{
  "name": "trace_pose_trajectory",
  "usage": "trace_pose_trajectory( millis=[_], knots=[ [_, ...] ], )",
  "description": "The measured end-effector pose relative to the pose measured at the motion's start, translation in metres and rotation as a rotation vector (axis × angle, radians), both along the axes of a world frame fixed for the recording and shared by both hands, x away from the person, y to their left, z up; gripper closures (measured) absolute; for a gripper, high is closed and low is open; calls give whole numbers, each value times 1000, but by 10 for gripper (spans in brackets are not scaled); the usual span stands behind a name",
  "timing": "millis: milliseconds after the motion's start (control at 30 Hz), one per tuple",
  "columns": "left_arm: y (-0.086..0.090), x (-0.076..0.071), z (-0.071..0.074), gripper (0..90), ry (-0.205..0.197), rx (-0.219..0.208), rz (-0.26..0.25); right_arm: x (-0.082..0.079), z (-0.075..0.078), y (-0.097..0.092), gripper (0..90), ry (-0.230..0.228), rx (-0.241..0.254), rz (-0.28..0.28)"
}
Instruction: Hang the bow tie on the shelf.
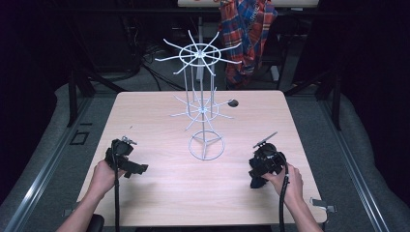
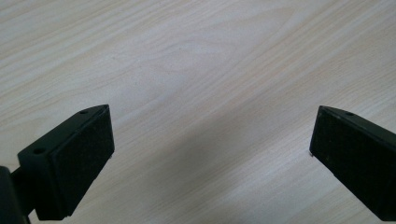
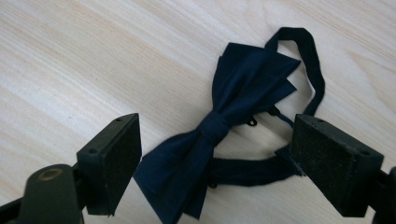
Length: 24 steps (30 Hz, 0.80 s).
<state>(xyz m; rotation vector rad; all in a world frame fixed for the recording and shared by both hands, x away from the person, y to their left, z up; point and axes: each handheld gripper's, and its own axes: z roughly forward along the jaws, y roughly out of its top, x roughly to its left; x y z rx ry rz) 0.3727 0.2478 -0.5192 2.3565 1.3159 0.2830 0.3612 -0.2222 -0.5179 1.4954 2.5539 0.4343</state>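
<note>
Item 1, my right gripper [image 3: 215, 163]: fingers [image 3: 112, 163] spread wide and released, poised over a dark navy bow tie [image 3: 224, 126] that lies flat on the bench [image 3: 70, 60]. In the right gripper view the tie runs diagonally from lower centre toward upper right of the frame, its knot between the two pads; I cannot tell whether either pad touches the cloth. Its black neck strap [image 3: 308, 60] loops out at upper right and passes back under the right-hand pad.

Item 2, my left gripper [image 2: 212, 149]: fingers [image 2: 79, 158] likewise released and set far apart, nothing between them but pale wood-grain bench top, close beneath.

Item 3, high view: right gripper [image 1: 265, 164] at lower right of the frame, held by my right hand [image 1: 289, 181]; left gripper [image 1: 126, 157] at lower left, held by my left hand [image 1: 102, 176]. A black cable trails from each toward the bottom edge.

Item 4, a white wire display rack [image 1: 203, 106]: ring base at centre of the bench, upright pole, two tiers of radiating hooks.

Item 5, a plaid garment [image 1: 247, 34]: hanging beyond the bench, top centre-right of the frame.
</note>
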Motion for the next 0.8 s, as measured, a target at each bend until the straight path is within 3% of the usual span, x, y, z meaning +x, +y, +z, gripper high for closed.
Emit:
trace_pose_trajectory(
  millis=[67,233,267,300,333,400,467,600,633,667,800],
  knots=[
    [0,0,0,0,2,0,0,5,-2,2,138,37,-9,24],
    [0,0,0,0,2,0,-5,11,-8,10,54,80,-32,51],
    [0,0,0,0,4,0,-5,12,-8,11,38,85,-44,60],
    [0,0,0,0,5,0,-6,10,-12,13,22,54,-8,25],
    [-1,0,-1,0,8,0,-8,12,-11,13,23,62,-37,41],
    [-1,0,-1,0,12,5,-18,13,-11,13,74,52,-58,41],
    [-2,-1,-1,0,13,9,-22,14,-12,13,215,56,-68,38],
    [-2,-1,-1,0,13,10,-24,15,-15,12,352,72,-115,30],
    [-2,-1,-1,0,15,9,-24,13,-17,13,367,47,-105,0],
    [-2,-1,-2,0,17,9,-25,14,-15,11,403,73,-122,22],
    [-2,-1,-2,0,25,13,-35,14,-20,11,460,85,-157,20]
  ],
)
